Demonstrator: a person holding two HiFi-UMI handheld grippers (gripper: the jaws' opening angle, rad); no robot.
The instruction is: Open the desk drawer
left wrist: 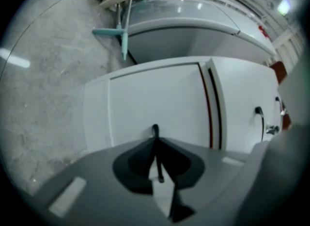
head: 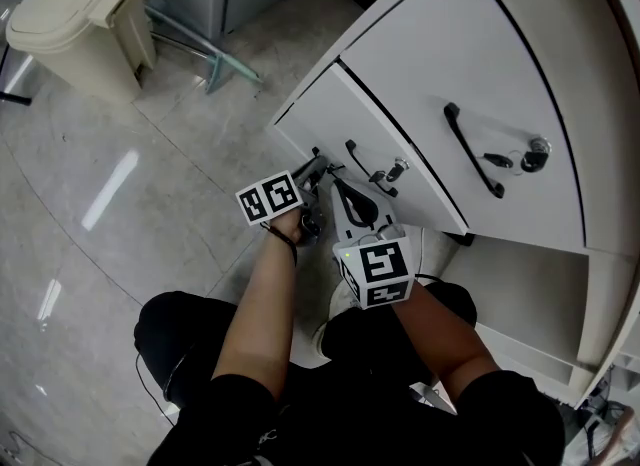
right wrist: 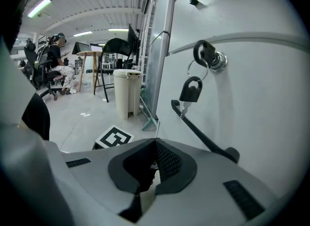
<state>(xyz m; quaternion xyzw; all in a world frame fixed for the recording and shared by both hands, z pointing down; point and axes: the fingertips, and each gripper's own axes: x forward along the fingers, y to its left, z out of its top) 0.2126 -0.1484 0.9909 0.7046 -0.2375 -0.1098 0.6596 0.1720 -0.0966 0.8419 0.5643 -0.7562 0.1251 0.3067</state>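
Note:
The white desk drawer point(head: 320, 114) is the lower front of the cabinet, with a slim black handle point(head: 365, 166) and a key point(head: 398, 167) in its lock. My left gripper point(head: 318, 166) reaches in from the left. In the left gripper view its jaws point(left wrist: 155, 140) are shut on the thin black handle point(left wrist: 155, 130), which stands out from the drawer front point(left wrist: 155, 94). My right gripper point(head: 345, 182) sits just below the handle, apart from it. Its jaws point(right wrist: 155, 141) are shut and hold nothing. The handle point(right wrist: 203, 133) and the hanging key point(right wrist: 191, 90) lie to their right.
Above the drawer is a bigger white front with a long handle point(head: 472, 149) and a lock point(head: 535, 154). A cream bin point(head: 85, 14) and a teal metal leg point(head: 215, 54) stand on the grey floor to the left. My knees are close under the grippers.

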